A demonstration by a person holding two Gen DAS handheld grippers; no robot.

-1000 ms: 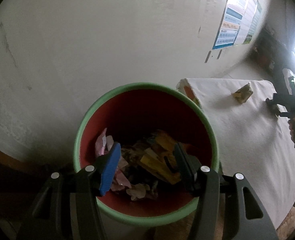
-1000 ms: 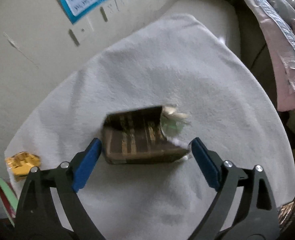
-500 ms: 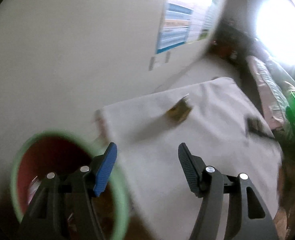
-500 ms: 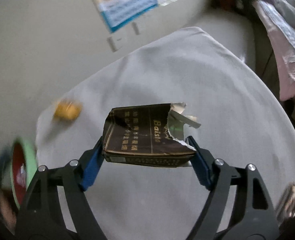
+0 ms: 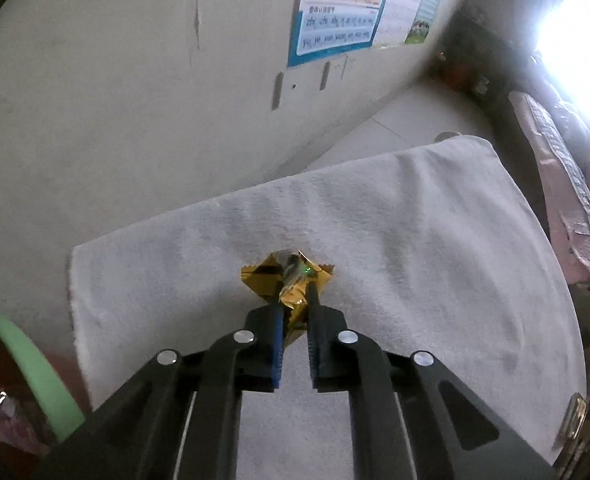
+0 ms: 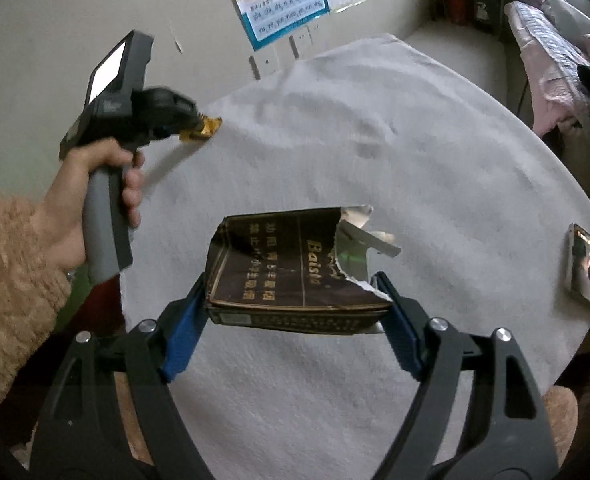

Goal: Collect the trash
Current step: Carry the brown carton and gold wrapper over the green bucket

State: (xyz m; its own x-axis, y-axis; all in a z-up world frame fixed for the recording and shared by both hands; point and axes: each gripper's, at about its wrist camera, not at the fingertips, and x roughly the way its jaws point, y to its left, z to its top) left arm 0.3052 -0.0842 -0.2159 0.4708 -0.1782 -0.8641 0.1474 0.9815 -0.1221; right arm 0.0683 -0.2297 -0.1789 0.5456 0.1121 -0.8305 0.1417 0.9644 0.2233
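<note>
The bin (image 5: 35, 376), green rim and red inside, was seen at the lower left of the left wrist view, just beside the left edge of the white cloth (image 5: 415, 240), with some pinkish trash (image 5: 13, 426) inside. A gloveless hand (image 6: 83, 196) with a fuzzy tan sleeve (image 6: 7, 280) was seen at the left of the right wrist view, wrapped around the grey handle of the left gripper (image 5: 294, 300). That gripper's jaws were closing, nearly together, with the gold wrapper (image 5: 291, 284) pinched between the pads; the wrapper was crumpled and sat on the cloth near its left edge, toward the wall. Whether it was lifted off the cloth could not be told. Further right, the right gripper (image 6: 291, 308) was clenched on the brown pack (image 6: 291, 272), one blue pad on each side, jaws wide. The pack was torn open at its right end, silver foil (image 6: 359, 228) sticking out, and was held above the middle of the cloth. A phone (image 6: 589, 270) was seen lying at the right edge of the cloth, well apart from the pack. A blue poster (image 6: 283, 0) was seen on the wall beyond the table.
</note>
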